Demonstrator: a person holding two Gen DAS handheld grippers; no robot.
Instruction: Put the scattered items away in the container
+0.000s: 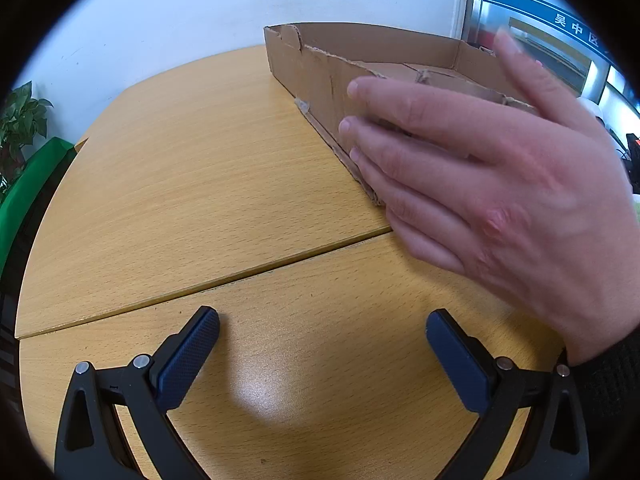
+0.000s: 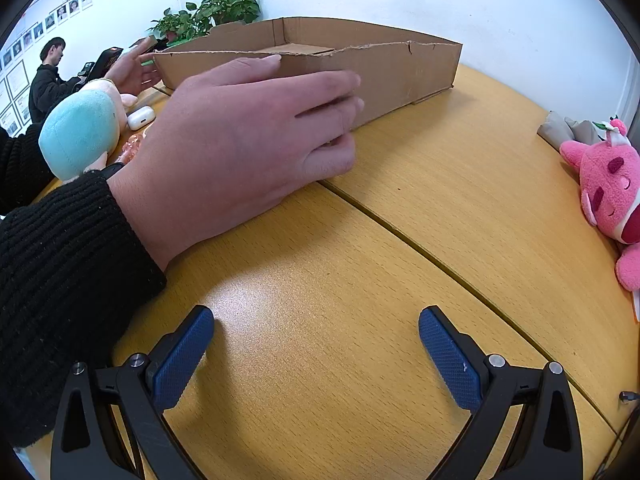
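Shallow brown cardboard tray box [image 1: 320, 68] with torn front edge sits on the light wood-grain worktop [image 1: 200, 184], toward the far side by the white wall; same box in right view [image 2: 400, 68], inside looks empty from what shows. A bare hand with a black knit sleeve [image 2: 240, 148] lies flat against the box's near wall, fingertips on the cardboard; in left view that hand [image 1: 500, 184] comes in from the right and covers the box's near corner. My left gripper [image 1: 322, 344] hovers low over bare worktop, blue textured fingers [image 1: 188, 360] spread wide, nothing between them, well short of the box. My right gripper [image 2: 316, 344] same deal, blue fingers [image 2: 450, 358] spread apart, empty, over the worktop just past a seam between two panels. Scattered items off to the sides in right view: pink plush toy [image 2: 612, 192] at the right edge of the worktop, grey crumpled wrap [image 2: 564, 132] just behind it; on the left, mint-green and cream plush toy [image 2: 80, 132], small white earbud case [image 2: 141, 117] beside it, an orange translucent thing [image 2: 130, 148] partly hidden by the hand. A second hand [image 2: 132, 68] is at the box's far left corner. Green potted plant [image 2: 224, 8] behind the box, a seated person in black [image 2: 48, 80] far left by framed photos.
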